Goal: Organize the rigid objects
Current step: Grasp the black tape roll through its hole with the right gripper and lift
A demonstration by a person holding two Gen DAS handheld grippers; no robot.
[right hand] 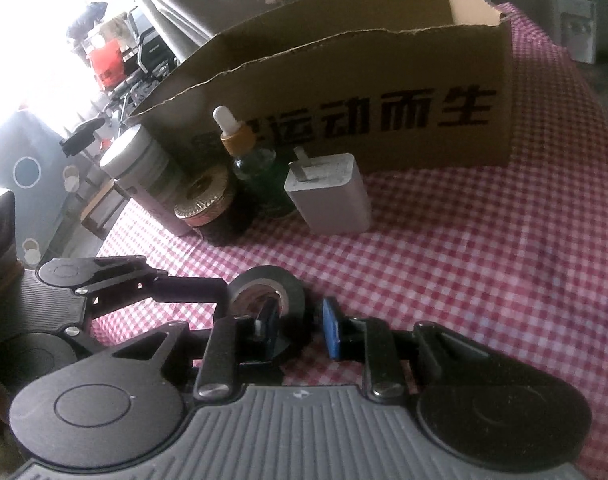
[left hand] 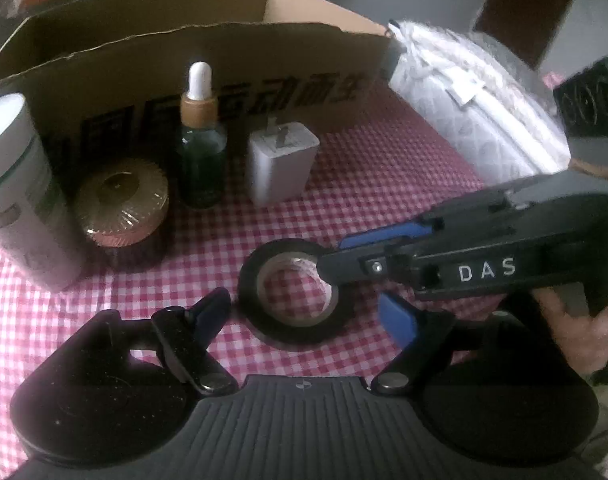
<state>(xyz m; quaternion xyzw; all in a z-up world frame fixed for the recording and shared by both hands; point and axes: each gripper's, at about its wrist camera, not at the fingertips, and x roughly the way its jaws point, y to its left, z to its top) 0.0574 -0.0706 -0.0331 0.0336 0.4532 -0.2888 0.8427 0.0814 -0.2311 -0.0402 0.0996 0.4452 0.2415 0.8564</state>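
Tape roll (left hand: 294, 294) lies between the spread left jaws, its wall straddled by the parted right jaws, dropper bottle (left hand: 202, 148) and charger (left hand: 282, 166) beyond.

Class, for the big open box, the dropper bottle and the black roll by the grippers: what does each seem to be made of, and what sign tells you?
Box: brown corrugated cardboard, matte; torn, ragged top edge and printed black characters.
Dropper bottle: dark green see-through body, probably glass; white bulb looks rubbery, tan collar unclear.
Black roll: likely vinyl tape, slight sheen, wound on a pale card-like core.
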